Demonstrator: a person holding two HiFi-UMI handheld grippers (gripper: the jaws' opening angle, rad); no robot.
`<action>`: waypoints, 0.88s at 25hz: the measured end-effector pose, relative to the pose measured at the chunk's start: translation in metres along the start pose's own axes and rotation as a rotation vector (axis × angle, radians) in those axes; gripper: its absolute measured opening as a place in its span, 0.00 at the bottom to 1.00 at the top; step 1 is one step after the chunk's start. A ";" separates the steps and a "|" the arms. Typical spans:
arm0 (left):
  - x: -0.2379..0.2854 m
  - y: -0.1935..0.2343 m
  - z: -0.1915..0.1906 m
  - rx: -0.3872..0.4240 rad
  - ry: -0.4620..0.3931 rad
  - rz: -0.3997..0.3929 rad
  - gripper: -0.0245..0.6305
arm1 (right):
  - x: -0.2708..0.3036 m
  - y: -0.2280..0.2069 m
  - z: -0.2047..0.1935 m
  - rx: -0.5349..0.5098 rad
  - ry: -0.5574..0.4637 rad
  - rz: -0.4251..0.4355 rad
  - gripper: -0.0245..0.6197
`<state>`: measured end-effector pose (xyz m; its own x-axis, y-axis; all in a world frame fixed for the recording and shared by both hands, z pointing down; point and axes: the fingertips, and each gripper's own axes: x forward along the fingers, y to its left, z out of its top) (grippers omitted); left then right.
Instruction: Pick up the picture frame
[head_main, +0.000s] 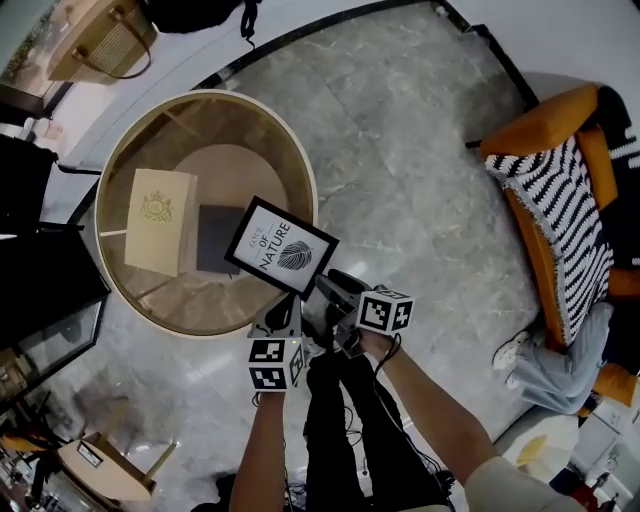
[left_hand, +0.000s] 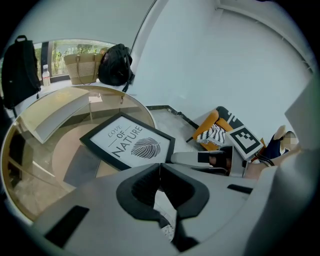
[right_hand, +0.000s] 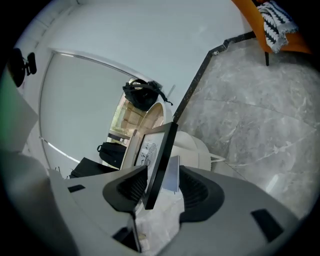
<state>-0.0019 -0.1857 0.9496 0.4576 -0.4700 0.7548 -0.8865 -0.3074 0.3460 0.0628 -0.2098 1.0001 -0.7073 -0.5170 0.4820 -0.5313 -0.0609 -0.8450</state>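
The picture frame (head_main: 280, 246), black-edged with a white print of a leaf and the word NATURE, is at the near right rim of the round glass table (head_main: 303, 150), one corner past the rim. My right gripper (head_main: 328, 288) is open, and the frame's edge (right_hand: 159, 155) stands between its jaws, leaning on the left pad with a gap on the right. My left gripper (head_main: 286, 316) is just short of the frame's near corner (left_hand: 127, 142). In the left gripper view its jaws (left_hand: 160, 167) meet with nothing between them, and the right gripper (left_hand: 200, 157) reaches in from the right.
On the table's lower shelf lie a beige box (head_main: 160, 220) and a dark grey book (head_main: 215, 240). An orange armchair with a striped cushion (head_main: 560, 200) stands to the right on the marble floor. A woven bag (head_main: 100, 40) and a black backpack (left_hand: 116, 65) sit beyond the table.
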 end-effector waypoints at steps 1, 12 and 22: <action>0.002 0.001 -0.001 0.001 0.004 0.000 0.07 | 0.004 -0.001 -0.002 0.015 -0.002 0.008 0.34; 0.007 0.015 -0.011 0.009 0.026 -0.006 0.07 | 0.035 0.007 -0.011 0.116 -0.002 0.117 0.35; -0.005 0.020 -0.015 -0.005 0.041 -0.007 0.07 | 0.024 0.015 -0.003 0.215 -0.034 0.170 0.19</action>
<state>-0.0228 -0.1770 0.9614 0.4602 -0.4334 0.7749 -0.8838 -0.3064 0.3535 0.0364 -0.2206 0.9998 -0.7598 -0.5635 0.3243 -0.2926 -0.1490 -0.9445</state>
